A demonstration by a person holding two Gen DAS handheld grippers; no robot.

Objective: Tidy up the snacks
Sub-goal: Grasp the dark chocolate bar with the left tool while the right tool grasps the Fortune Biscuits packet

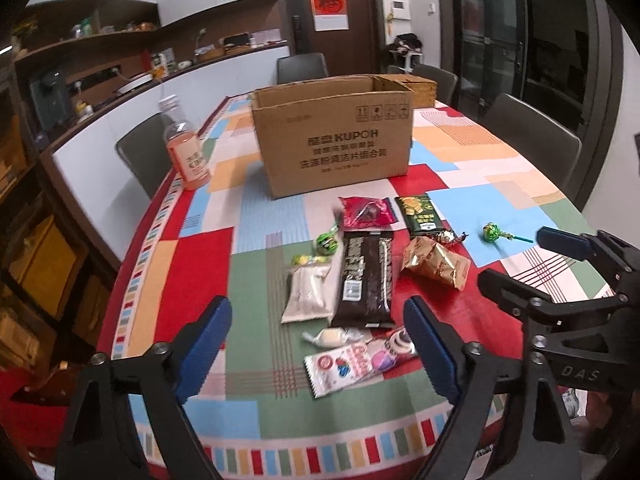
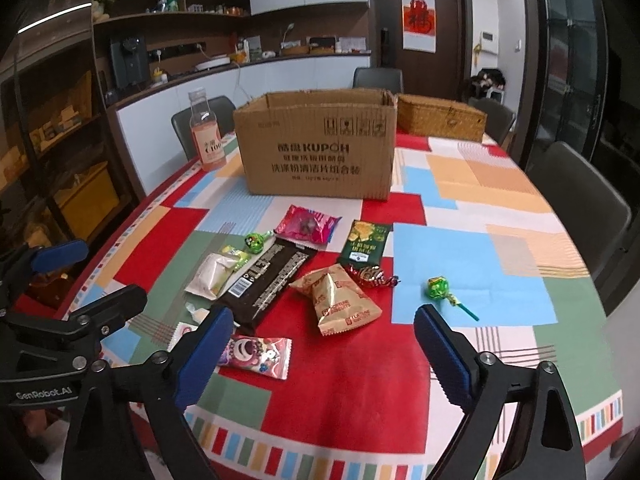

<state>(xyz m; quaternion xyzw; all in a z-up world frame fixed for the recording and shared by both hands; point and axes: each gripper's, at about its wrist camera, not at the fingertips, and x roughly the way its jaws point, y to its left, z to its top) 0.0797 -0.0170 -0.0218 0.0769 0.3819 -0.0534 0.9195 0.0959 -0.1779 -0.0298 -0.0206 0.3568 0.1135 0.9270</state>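
Note:
Several snacks lie on the patchwork tablecloth in front of an open cardboard box (image 1: 334, 136) (image 2: 316, 144). Among them are a long dark bar pack (image 1: 364, 280) (image 2: 268, 280), a gold biscuit bag (image 1: 436, 266) (image 2: 340, 300), a white pouch (image 1: 308, 290) (image 2: 212, 276), a pink cartoon pack (image 1: 356, 364) (image 2: 260, 354), a red packet (image 1: 366, 212) (image 2: 306, 224), a dark green packet (image 1: 420, 214) (image 2: 364, 244) and a green lollipop (image 1: 494, 233) (image 2: 440, 288). My left gripper (image 1: 320, 350) hangs open above the pink pack. My right gripper (image 2: 324, 356) hovers open near the gold bag, holding nothing.
A bottle of orange drink (image 1: 186, 148) (image 2: 206, 140) stands left of the box. A wicker basket (image 2: 440, 118) sits behind the box on the right. Chairs (image 1: 536, 136) ring the table. The other gripper shows at each view's edge.

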